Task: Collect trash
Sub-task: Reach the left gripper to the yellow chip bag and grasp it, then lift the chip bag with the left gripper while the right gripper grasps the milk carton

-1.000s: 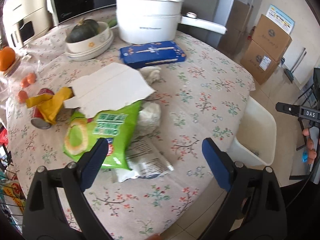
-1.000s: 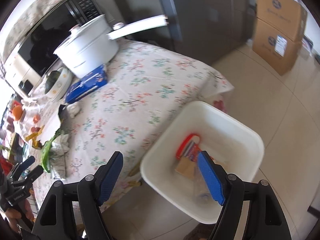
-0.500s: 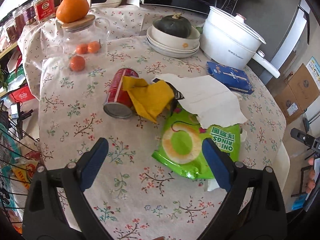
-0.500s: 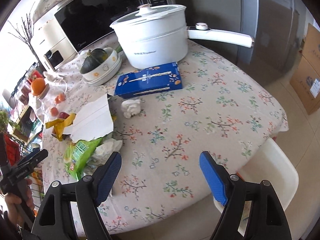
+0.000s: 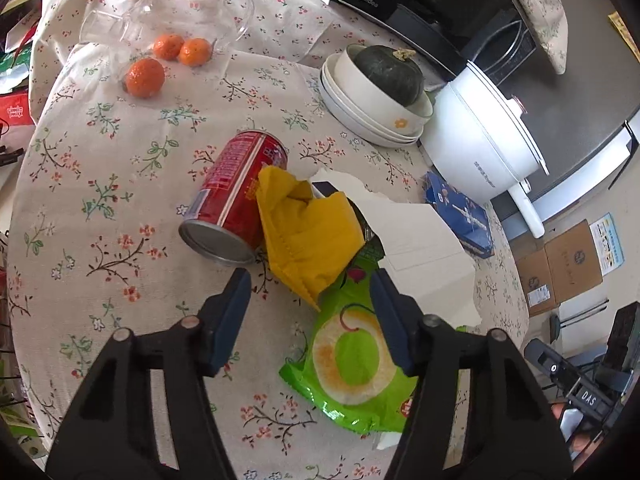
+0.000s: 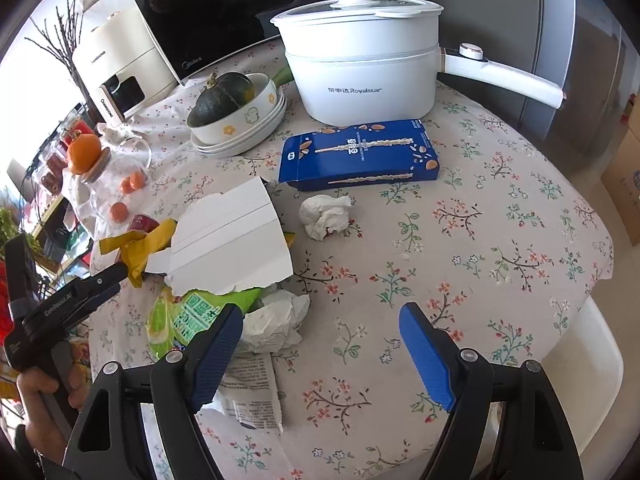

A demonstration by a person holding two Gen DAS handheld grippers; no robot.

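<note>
left fingers [image 5: 230, 316] apart, just closing, around the yellow wrapper [image 5: 310, 236] tip.
clamp only it, clear of the red can [image 5: 236, 196].

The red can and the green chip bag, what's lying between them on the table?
A crumpled yellow wrapper lies between the red can and the green chip bag, leaning against the can and overlapping the bag's top. The left wrist view shows it best.

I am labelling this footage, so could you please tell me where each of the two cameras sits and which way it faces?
Left wrist: on the left gripper, angled down at the yellow wrapper and red can; its own two fingers show.
Right wrist: on the right gripper, angled down across the table; its fingers and the person's left hand show.
Shared: white pot, blue box.
</note>
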